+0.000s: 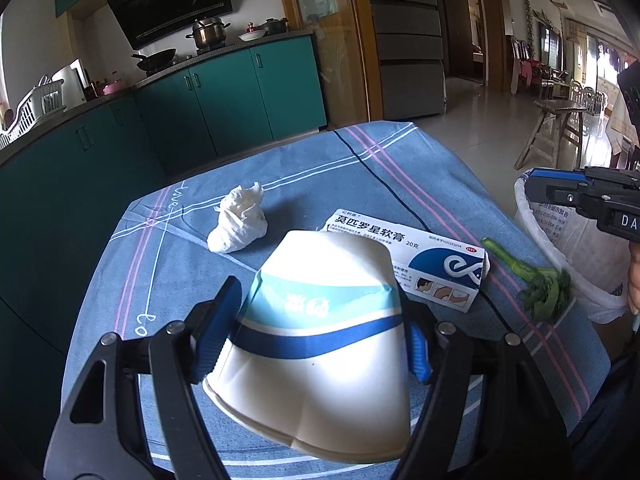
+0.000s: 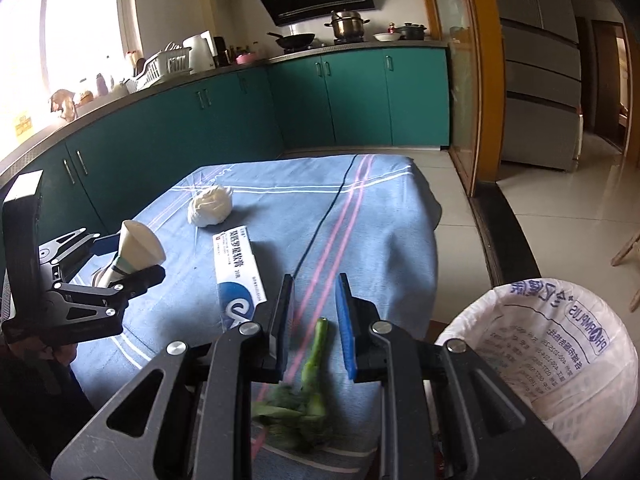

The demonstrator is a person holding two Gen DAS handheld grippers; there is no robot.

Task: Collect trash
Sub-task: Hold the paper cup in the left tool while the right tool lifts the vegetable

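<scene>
My left gripper (image 1: 318,292) is shut on a crushed white and blue paper cup (image 1: 320,340), held just above the blue tablecloth (image 1: 304,176); the right wrist view also shows this gripper (image 2: 128,254) and the cup (image 2: 138,248). On the cloth lie a crumpled white tissue (image 1: 240,224) (image 2: 210,206), a white and blue ointment box (image 1: 420,256) (image 2: 238,272) and a green vegetable stalk (image 1: 540,284) (image 2: 312,368). My right gripper (image 2: 315,284) (image 1: 532,192) hovers above the stalk with its jaws nearly together and nothing in them.
A bin lined with a white printed bag (image 2: 560,340) (image 1: 568,248) stands off the table's right edge. A thin black cable (image 2: 324,216) runs across the cloth. Teal kitchen cabinets (image 2: 360,96) lie beyond the table, tiled floor to the right.
</scene>
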